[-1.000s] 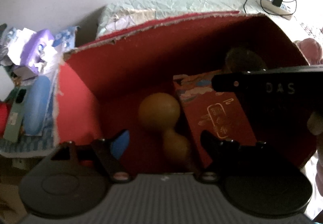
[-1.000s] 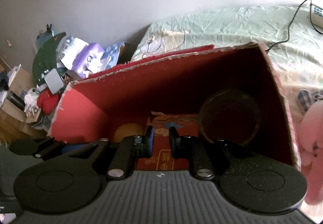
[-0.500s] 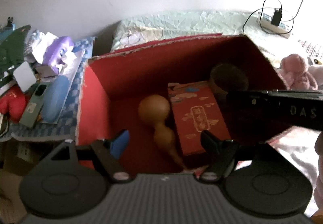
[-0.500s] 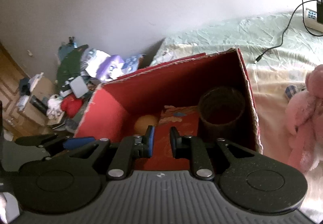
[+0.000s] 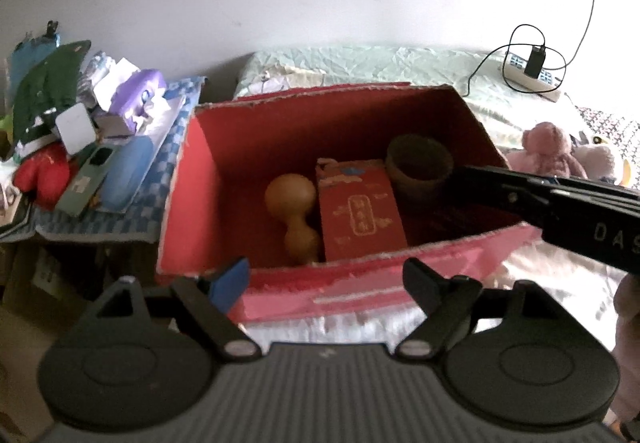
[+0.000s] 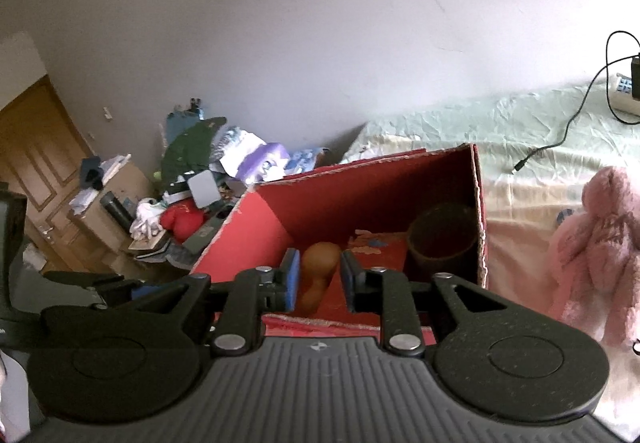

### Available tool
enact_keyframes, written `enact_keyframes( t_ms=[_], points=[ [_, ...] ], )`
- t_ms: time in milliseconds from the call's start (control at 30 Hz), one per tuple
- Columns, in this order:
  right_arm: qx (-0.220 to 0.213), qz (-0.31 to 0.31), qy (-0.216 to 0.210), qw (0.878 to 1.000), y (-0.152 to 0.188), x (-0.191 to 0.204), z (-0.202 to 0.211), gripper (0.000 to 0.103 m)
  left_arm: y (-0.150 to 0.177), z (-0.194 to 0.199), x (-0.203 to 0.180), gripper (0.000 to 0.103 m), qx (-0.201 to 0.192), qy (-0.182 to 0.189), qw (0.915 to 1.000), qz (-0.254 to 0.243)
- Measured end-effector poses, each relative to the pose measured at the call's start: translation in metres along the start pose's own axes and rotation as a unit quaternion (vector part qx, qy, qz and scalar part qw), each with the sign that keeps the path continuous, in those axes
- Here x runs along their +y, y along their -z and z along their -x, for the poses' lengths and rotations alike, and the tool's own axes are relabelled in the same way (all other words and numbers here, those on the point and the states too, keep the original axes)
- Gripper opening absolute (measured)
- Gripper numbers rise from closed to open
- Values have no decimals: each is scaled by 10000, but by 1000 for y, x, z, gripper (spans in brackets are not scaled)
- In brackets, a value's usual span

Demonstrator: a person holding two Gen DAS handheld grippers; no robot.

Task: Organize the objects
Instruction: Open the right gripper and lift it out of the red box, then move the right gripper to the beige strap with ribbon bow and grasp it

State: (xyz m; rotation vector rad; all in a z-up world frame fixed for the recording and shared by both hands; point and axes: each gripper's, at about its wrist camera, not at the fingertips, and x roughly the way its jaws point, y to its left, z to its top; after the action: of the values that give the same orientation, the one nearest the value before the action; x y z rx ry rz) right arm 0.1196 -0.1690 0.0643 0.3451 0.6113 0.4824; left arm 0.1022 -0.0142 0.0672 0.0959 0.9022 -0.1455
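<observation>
A red cardboard box point(image 5: 280, 279) stands open on the bed, also in the right wrist view point(image 6: 256, 231). Inside lie a tan gourd point(image 5: 294, 209), a red printed packet point(image 5: 360, 213) and a dark brown cup point(image 5: 420, 167). The gourd point(image 6: 318, 271) and cup point(image 6: 440, 243) show in the right wrist view too. My left gripper point(image 5: 326, 281) is open and empty, just outside the box's near wall. My right gripper point(image 6: 318, 279) is open and empty above the near wall; it reaches in from the right in the left wrist view point(image 5: 560, 203).
A pink plush toy point(image 6: 596, 243) lies on the bed right of the box, also seen in the left wrist view point(image 5: 548, 151). A power strip with cables point(image 5: 532, 77) is at the back right. A cluttered pile of bags and papers point(image 5: 92, 131) sits left of the box.
Both grippers have pulled back and up out of the box. The right gripper's jaws, shut before, have opened. The left jaws stayed open.
</observation>
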Motion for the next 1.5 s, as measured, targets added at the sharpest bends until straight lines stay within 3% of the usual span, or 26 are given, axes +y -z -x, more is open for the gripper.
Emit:
enact_keyframes(
  t_ms=[300,533,833,1033,1500],
  points=[
    [133,-129,-892,9958,18,-13,13,25,32,14,2,76,85,-161,9995,259],
    [580,156,-1318,9895,42,0,0,24,66,9,20,73,389,-224,9974,569],
    [1494,-40,-1518,9771,64,18,-48,26,100,-12,57,74,795,-215,9906,1089],
    [1979,-222,-1622,9665,74,37,-80,29,110,-27,79,74,999,34,9859,1344],
    [2809,-683,-1240,9492,98,51,-140,34,114,-59,101,70,1263,838,9820,1125]
  ],
)
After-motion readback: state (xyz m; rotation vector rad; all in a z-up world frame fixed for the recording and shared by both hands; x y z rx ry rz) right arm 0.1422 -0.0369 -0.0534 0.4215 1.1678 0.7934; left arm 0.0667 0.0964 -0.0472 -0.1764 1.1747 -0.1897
